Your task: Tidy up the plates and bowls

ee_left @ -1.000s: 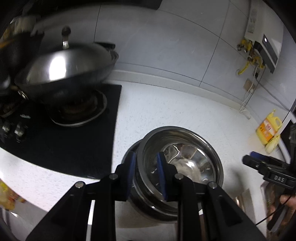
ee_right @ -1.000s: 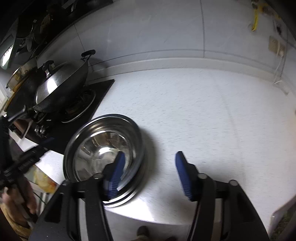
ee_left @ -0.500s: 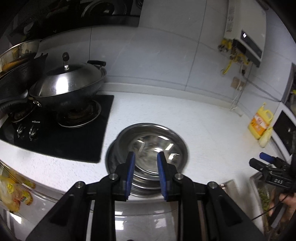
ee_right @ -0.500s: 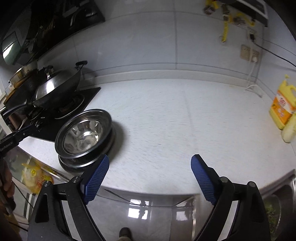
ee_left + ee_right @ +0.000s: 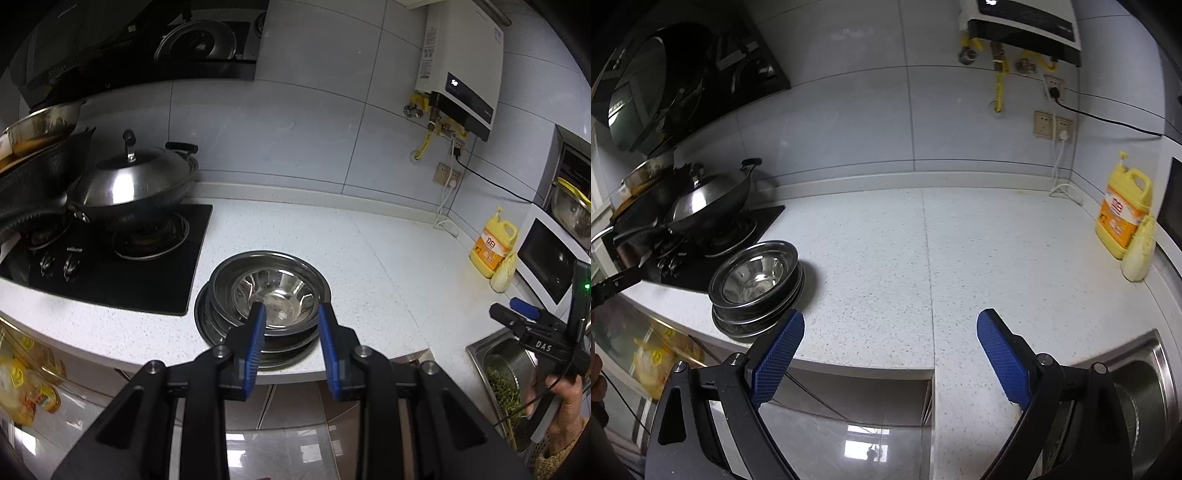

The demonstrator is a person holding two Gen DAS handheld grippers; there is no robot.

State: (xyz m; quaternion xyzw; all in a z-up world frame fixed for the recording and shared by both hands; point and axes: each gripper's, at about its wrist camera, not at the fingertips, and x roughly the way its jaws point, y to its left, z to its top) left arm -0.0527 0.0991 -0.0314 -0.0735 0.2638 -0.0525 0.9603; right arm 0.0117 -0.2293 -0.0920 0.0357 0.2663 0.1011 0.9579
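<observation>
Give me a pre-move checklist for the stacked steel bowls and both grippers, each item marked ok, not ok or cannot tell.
1. Stack of steel bowls nested on the countertop: ok.
2. Stack clear of the counter's front edge: not ok, it sits close to it.
3. Left gripper free of the bowls: ok, jaws opening, nothing between them.
4. Right gripper empty: ok, jaws wide.
5. Counter right of the stack free for placing: ok.
6. More dishes in the sink: cannot tell.

- lidded wok (image 5: 133, 181) on hob (image 5: 110, 258), left end of worktop (image 5: 979, 258)
- yellow jug (image 5: 1124, 210) at right wall, pale cabbage (image 5: 1139, 251) leaning against it
- water heater (image 5: 461, 62) on tiled wall, sockets (image 5: 1052, 125) below
- sink (image 5: 1145, 387) at right edge
</observation>
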